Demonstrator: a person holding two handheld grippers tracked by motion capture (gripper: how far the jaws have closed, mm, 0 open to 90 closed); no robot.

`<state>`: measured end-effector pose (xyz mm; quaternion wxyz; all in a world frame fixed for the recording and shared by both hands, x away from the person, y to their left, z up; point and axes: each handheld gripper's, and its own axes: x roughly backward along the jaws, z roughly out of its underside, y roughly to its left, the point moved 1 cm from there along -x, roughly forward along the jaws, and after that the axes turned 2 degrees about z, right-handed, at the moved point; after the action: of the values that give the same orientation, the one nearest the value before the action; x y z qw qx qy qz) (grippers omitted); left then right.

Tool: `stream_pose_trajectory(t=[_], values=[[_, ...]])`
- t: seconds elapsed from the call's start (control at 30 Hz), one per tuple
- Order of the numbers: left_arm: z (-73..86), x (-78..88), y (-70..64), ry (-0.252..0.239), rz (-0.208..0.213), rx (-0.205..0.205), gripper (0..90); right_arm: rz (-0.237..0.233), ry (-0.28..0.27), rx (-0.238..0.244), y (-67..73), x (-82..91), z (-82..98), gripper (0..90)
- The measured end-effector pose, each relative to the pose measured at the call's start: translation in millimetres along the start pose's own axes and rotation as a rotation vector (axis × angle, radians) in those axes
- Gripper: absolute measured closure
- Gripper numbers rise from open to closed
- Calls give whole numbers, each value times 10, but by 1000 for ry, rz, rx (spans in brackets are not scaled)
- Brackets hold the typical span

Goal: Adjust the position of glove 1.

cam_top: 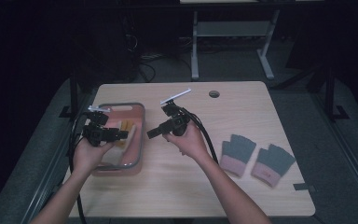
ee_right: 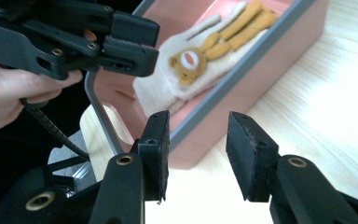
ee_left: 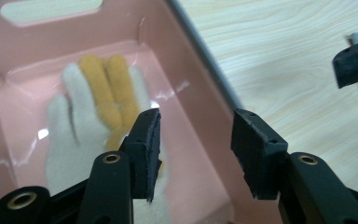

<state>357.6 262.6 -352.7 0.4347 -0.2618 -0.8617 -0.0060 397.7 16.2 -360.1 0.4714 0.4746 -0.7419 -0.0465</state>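
Grippers, left (ee_left: 196,154) and right (ee_right: 198,154), both released, hover by the pink bin (cam_top: 140,135) (white-and-orange glove (ee_left: 84,126) inside).

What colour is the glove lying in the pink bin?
Cream glove with orange fingers and a small bear face; clearest in the right gripper view.

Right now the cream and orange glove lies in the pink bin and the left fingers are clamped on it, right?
Not clamped: the left gripper view shows the left gripper open above the cream and orange glove with nothing between its fingers. The glove does lie in the pink bin.
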Motion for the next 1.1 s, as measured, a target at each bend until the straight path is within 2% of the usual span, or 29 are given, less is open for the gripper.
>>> stream_pose_trajectory(t=[0.17,0.33,0.5,1.1], values=[[-38,-3,-88,-14,15,-10,525,11,-3,-4,-21,99,47,586],[-91,-12,-240,-20,36,-44,525,27,-5,-7,-58,195,93,580],[-125,-26,-358,-22,56,-60,525,38,-14,-16,-102,297,151,569],[-195,-161,-688,-23,107,-111,518,91,-32,-55,-276,617,389,548]])
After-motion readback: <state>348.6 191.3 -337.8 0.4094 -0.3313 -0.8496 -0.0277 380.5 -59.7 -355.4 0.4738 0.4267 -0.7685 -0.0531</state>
